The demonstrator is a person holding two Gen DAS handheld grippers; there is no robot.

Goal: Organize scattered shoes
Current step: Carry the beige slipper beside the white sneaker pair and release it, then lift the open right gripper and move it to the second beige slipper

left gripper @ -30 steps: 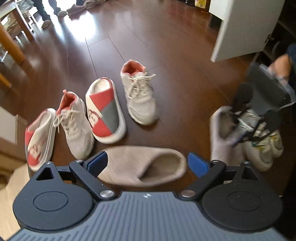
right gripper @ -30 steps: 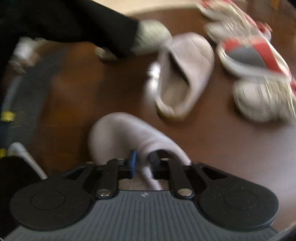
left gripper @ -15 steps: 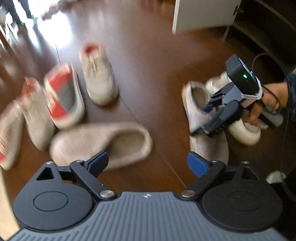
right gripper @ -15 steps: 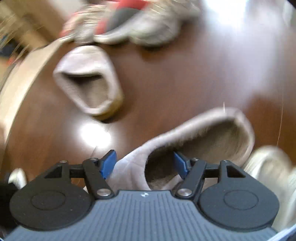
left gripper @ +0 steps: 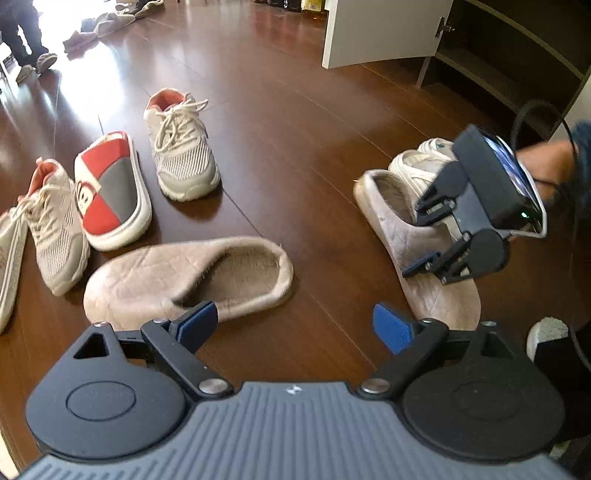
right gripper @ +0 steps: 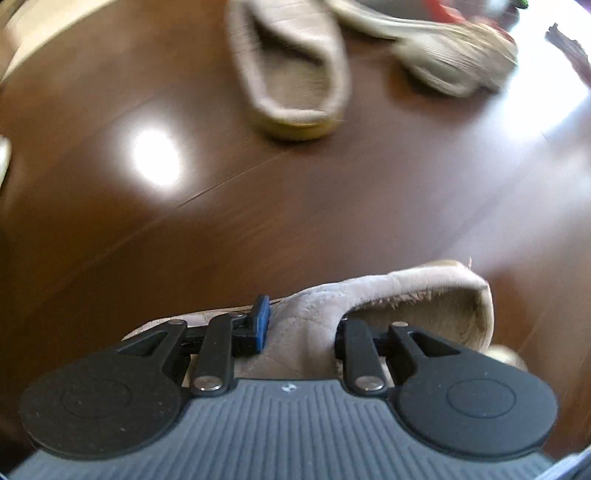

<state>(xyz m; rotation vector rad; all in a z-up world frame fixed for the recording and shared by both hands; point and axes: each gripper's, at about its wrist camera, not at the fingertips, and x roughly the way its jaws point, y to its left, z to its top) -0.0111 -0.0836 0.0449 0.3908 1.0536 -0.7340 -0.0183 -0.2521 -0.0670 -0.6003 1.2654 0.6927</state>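
A beige slipper [left gripper: 184, 277] lies on the wood floor just ahead of my open, empty left gripper [left gripper: 293, 325]. Its twin [left gripper: 413, 236] lies to the right, beside white sneakers [left gripper: 417, 162]. My right gripper [left gripper: 424, 240] straddles this twin slipper's upper [right gripper: 306, 325]; the jaws stand partly open around it, one pad outside, the other finger in the opening. In the right wrist view my right gripper [right gripper: 301, 326] shows close up, with the first slipper [right gripper: 291, 74] beyond, blurred. A red-and-grey slip-on [left gripper: 110, 188] and two grey laced sneakers [left gripper: 181, 147] [left gripper: 55, 225] lie to the left.
An open white cabinet door [left gripper: 384, 29] and dark shelves [left gripper: 517, 62] stand at the back right. Another shoe edge [left gripper: 11, 251] shows at far left. A person's feet [left gripper: 37, 62] and other shoes are at the far back left.
My right gripper has narrowed around the twin slipper's upper and shifted over it. The left view has steadied, now facing both slippers; the left gripper stays open.
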